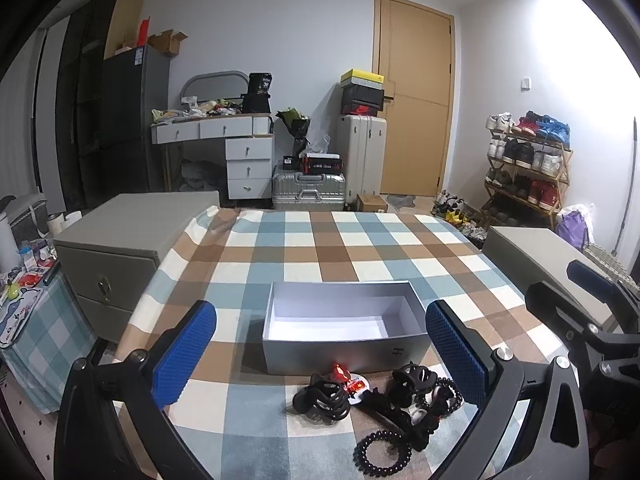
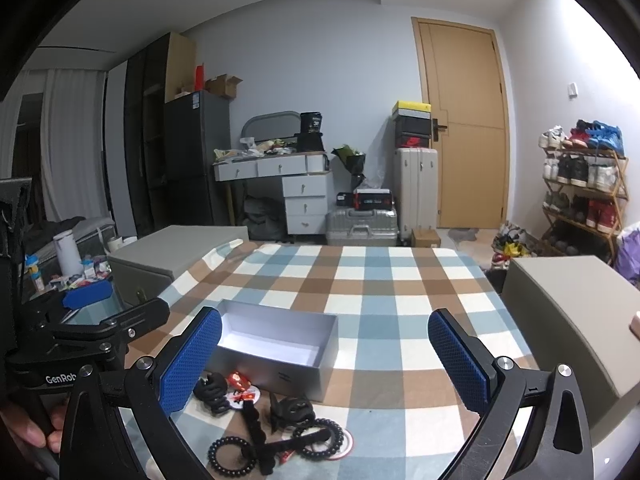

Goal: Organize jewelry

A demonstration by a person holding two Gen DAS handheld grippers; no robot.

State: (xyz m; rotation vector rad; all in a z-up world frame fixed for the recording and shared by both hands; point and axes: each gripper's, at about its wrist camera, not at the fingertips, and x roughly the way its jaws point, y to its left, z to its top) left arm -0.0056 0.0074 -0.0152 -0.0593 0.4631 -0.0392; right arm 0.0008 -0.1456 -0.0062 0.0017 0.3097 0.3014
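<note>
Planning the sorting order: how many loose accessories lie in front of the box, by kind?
Black plastic claw hair clips: 2
Black spiral coil hair ties: 2
Black wavy hair clip: 1
Small red-and-white items: number unclear
Total clearly countable: 5

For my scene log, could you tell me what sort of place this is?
Most likely a lived-in bedroom or studio flat: a checked cloth over a table, a cluttered dressing table, suitcases and a full shoe rack beside the door.
</note>
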